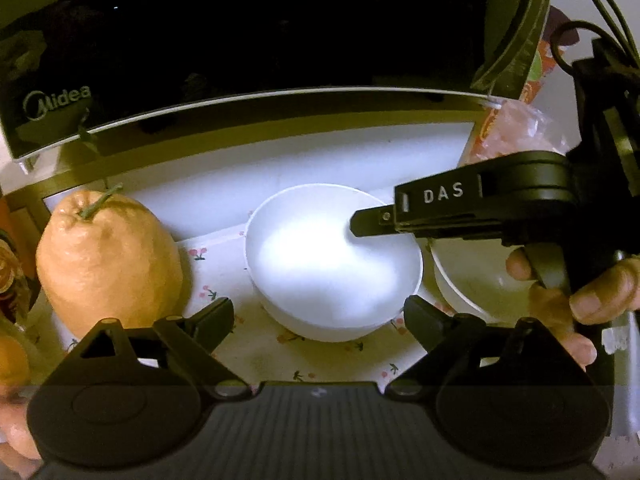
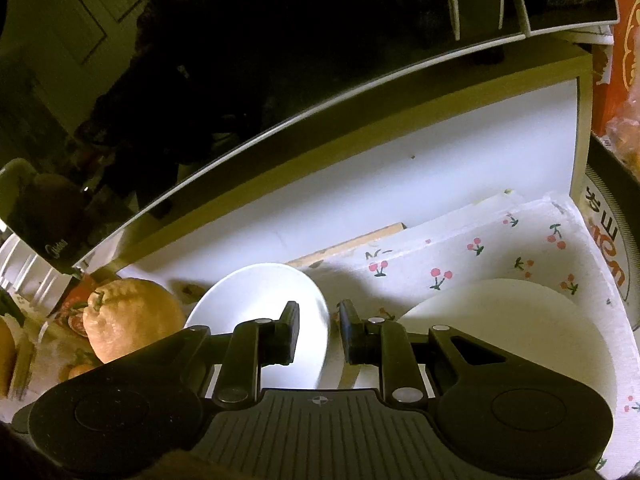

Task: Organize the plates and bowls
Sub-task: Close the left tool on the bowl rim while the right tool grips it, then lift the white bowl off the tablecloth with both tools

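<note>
So the white bowl (image 1: 334,264) sits on the cherry-print cloth (image 1: 224,280), right in front of the microwave (image 1: 240,40), with nothing inside it as far as I can see, just glare off the bottom. Just to its right there's a second white dish (image 1: 472,280), a plate or shallow bowl, hard to tell which, and it also looks bare inside.

The right gripper (image 2: 318,330) has its fingers straddling the bowl's rim, one inside the bowl and one outside. The gap is narrow, but I honestly can't tell whether the pads are actually pinching the wall or just sitting around it. From the left wrist camera you can see its one finger (image 1: 372,222) poking over the rim into the bowl. The left gripper (image 1: 318,320) is spread wide, tips either side of the bowl's near edge, holding nothing.

To the left of the bowl is a big bumpy orange citrus (image 1: 108,260) with a stem, near it but not touching.

Readable stuff: "Midea" on the microwave's lower left corner, "DAS" on the right gripper's body. There's an orange-red package (image 2: 624,40) off to the right with printing I can't make out.
</note>
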`<action>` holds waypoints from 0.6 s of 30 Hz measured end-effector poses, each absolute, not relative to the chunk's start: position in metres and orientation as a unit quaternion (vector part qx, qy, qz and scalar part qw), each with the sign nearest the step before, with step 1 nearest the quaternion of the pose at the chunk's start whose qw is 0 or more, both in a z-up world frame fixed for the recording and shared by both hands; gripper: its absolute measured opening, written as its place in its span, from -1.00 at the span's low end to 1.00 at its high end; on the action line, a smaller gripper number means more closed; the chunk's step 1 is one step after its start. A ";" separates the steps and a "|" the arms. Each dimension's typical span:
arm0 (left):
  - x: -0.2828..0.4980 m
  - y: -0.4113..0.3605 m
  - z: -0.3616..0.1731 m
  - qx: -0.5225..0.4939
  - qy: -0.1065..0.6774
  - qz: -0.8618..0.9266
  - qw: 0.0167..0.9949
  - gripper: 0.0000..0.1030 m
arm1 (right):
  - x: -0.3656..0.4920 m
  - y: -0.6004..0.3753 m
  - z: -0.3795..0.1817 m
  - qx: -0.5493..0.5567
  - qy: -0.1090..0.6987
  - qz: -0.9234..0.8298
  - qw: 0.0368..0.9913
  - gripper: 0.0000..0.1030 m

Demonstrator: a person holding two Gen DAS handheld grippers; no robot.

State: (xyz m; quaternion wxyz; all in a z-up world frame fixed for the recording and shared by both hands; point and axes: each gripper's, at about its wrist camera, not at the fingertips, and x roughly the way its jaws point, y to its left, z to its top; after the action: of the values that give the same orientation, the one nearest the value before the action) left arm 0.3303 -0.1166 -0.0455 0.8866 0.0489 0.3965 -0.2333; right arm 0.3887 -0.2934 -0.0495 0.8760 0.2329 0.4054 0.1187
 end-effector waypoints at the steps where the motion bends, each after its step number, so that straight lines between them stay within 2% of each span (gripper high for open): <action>1: 0.331 -0.117 -0.046 0.049 0.396 -0.235 0.886 0.81 | 0.389 -0.293 -0.049 0.231 0.406 0.118 0.877 -0.61; 11: 0.329 -0.120 -0.045 0.049 0.394 -0.246 0.884 0.68 | 0.384 -0.291 -0.045 0.227 0.403 0.124 0.878 -0.61; 18: 0.334 -0.113 -0.040 0.019 0.393 -0.242 0.887 0.57 | 0.386 -0.293 -0.047 0.221 0.414 0.113 0.876 -0.71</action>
State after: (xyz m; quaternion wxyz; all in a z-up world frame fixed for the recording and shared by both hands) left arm 0.3344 -0.1127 -0.0398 0.8868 0.0194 0.3930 -0.2423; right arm 0.3864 -0.2930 -0.0472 0.8757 0.2211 0.4140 0.1132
